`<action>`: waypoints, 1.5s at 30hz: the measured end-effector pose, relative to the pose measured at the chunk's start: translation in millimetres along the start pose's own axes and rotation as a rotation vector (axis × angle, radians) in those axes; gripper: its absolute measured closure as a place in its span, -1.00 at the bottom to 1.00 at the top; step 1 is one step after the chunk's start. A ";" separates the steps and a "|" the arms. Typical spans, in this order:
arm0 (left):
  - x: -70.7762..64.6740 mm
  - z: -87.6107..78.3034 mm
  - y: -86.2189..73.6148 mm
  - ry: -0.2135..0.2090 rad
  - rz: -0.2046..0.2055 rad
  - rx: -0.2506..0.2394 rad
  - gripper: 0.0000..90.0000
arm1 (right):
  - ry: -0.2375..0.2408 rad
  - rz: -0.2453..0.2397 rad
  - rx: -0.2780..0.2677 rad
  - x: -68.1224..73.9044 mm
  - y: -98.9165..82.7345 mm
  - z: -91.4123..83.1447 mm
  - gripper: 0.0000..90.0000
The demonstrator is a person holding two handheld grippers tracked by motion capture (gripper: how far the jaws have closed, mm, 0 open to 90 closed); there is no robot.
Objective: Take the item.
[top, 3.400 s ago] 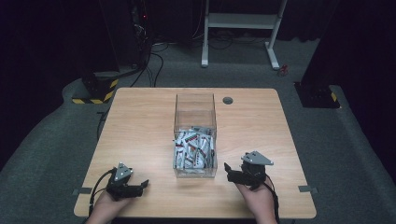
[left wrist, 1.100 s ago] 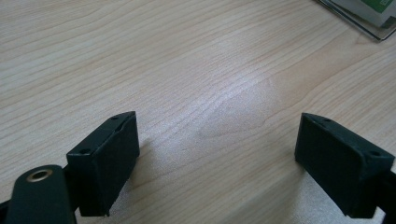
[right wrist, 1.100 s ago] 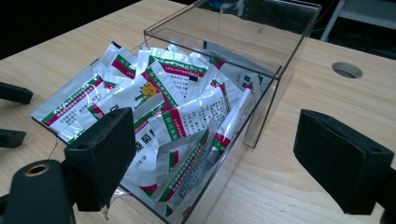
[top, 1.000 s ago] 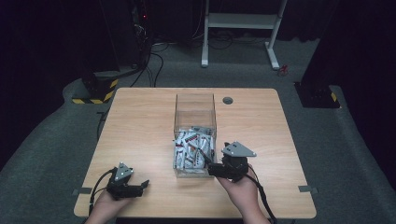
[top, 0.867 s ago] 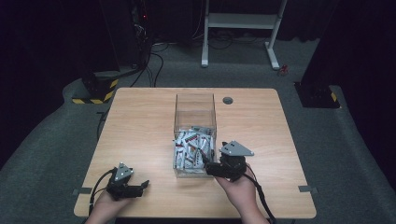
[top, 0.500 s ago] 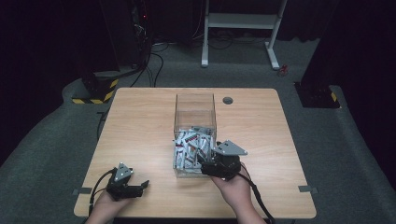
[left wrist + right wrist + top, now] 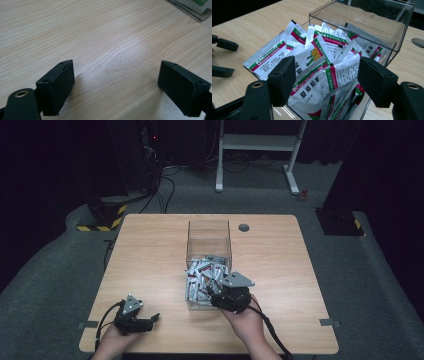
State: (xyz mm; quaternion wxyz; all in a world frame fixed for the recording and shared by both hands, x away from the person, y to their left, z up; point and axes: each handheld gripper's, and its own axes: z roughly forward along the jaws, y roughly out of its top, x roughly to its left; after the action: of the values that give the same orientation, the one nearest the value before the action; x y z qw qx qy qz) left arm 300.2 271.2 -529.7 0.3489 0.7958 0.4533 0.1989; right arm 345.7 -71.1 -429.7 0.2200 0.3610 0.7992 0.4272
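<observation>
A clear plastic box [image 7: 209, 236] stands mid-table, its near half packed with several white sachets [image 7: 202, 274] striped red and green. My right gripper [image 7: 216, 293] hovers at the box's near right corner. In the right gripper view the gripper [image 7: 327, 77] is open, its jaws straddling the upright sachets [image 7: 317, 62] without touching them. My left gripper [image 7: 150, 319] rests low at the table's front left. It is open [image 7: 116, 82] over bare wood, with nothing between its fingers.
A round cable hole [image 7: 244, 227] sits in the table behind the box's right side. The box's clear rim [image 7: 362, 37] rises at its far end. Wooden tabletop [image 7: 150, 255] spreads left and right of the box. Dark floor, cables and a white stand [image 7: 260, 145] lie beyond.
My right gripper has moved left and forward from the table's front right to the box's near corner, over the sachets. The left gripper has stayed put.
</observation>
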 end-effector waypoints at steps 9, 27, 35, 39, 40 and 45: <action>-0.3 0.0 -0.1 -0.004 0.001 -0.001 -0.69 | -0.034 -0.005 0.033 -0.4 1.4 11.3 -0.02; -0.3 -0.4 -0.3 -0.008 0.004 0.000 -0.69 | -0.082 -0.036 0.104 0.0 -1.3 26.9 0.10; -0.4 -0.6 -0.4 -0.008 0.006 0.001 -0.69 | -0.059 -0.011 0.110 -2.5 -0.8 24.1 0.38; -0.6 -0.7 -0.5 -0.010 0.009 0.000 -0.68 | -0.065 0.014 0.108 -3.6 -0.6 20.4 0.50; -0.6 -0.8 -0.5 -0.011 0.011 0.001 -0.68 | -0.069 0.014 0.104 -4.1 -0.8 19.7 0.54; -0.9 -0.8 -0.7 -0.012 0.010 0.001 -0.68 | -0.085 0.029 0.094 -7.3 -4.5 17.3 0.63</action>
State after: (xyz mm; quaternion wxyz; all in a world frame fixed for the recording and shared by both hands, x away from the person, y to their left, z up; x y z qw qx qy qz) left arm 298.8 271.0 -529.7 0.3504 0.7993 0.4472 0.1958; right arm 360.0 -69.3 -442.5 0.2302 0.4002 0.8032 0.3764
